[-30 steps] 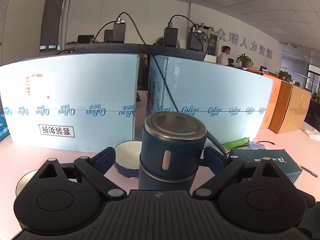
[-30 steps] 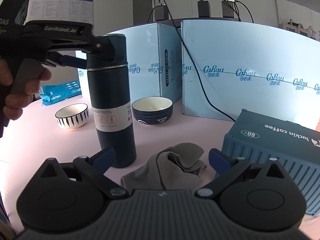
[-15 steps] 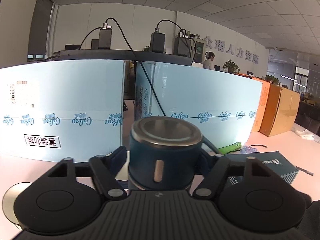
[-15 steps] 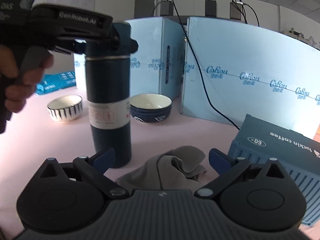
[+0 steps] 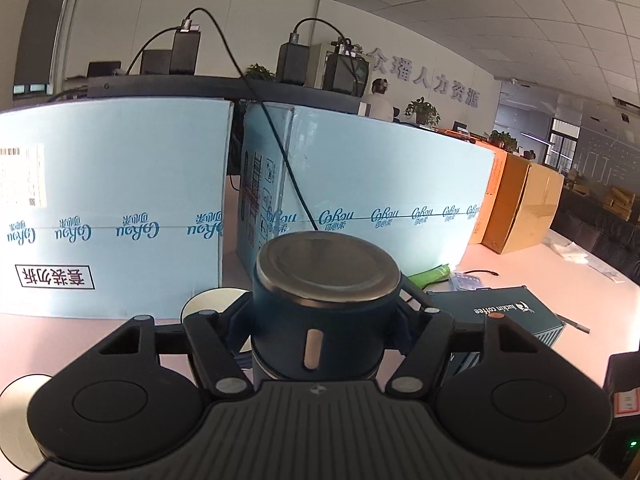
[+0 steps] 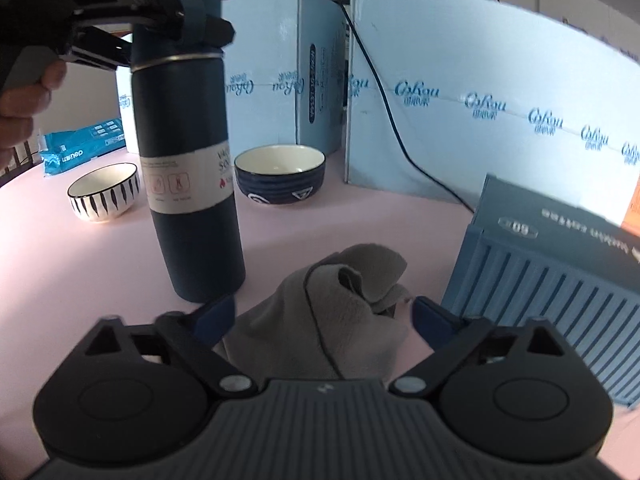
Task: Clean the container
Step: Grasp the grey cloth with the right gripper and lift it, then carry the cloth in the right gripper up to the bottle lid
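Left gripper (image 5: 320,320) clamped on thermos (image 6: 188,152) lid (image 5: 326,268), upright on pink table (image 6: 80,264). Right gripper (image 6: 320,316) wide open, straddling grey cloth (image 6: 340,304) without gripping. Navy bowl (image 6: 280,176) behind, blue crate (image 6: 552,280) crowding right.

Even, bright indoor light; fisheye bending at edges, slight motion blur throughout.

Open-plan office. Ahead of the left tongs, grid ceiling tiles (image 5: 500,12) and large wall lettering (image 5: 424,76) above a counter, where a seated worker (image 5: 378,98) faces away beside potted plants (image 5: 422,110). Farther right, cardboard cartons (image 5: 520,204). Pale blue cartons (image 5: 380,184) form a makeshift backdrop on the pink tabletop (image 6: 80,264).
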The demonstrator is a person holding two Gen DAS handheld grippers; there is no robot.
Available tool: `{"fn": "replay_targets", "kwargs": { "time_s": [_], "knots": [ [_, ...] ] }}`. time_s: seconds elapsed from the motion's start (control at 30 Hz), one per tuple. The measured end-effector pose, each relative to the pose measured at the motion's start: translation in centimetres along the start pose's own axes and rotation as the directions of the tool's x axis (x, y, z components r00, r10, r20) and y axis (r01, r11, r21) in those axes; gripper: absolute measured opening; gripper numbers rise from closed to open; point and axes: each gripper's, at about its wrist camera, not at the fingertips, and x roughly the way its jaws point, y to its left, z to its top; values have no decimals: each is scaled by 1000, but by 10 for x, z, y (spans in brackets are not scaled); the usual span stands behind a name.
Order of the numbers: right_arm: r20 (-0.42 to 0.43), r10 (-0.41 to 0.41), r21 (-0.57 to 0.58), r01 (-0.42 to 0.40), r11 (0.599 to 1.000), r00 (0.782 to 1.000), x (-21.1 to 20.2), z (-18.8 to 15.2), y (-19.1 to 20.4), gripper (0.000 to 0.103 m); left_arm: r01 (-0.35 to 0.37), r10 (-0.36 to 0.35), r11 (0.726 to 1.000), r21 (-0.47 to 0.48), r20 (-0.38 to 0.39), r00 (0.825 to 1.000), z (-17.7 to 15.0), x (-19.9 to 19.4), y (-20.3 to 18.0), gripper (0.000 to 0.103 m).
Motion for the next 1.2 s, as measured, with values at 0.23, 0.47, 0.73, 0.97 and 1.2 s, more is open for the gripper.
{"fn": "replay_targets", "kwargs": {
  "time_s": [0.23, 0.47, 0.73, 0.97, 1.2],
  "knots": [
    [-122, 4, 157, 16, 987, 993, 21, 0, -12, 20, 36, -35, 999, 27, -24, 999, 2, 4, 0, 63],
    [-72, 131, 339, -99, 936, 989, 16, 20, -26, 19, 59, -57, 996, 59, -43, 997, 6, 10, -3, 64],
    [138, 275, 660, -296, 691, 951, 5, 35, -32, 19, 71, -69, 995, 69, -43, 997, 4, 7, -3, 64],
    [263, 292, 838, -368, 403, 919, 13, 25, -45, 19, 78, -75, 995, 65, -41, 996, 4, 4, -1, 64],
    [331, 323, 807, -443, 391, 887, 9, 56, -55, 20, 87, -85, 994, 72, -35, 996, 2, 1, -2, 64]
  ]
}}
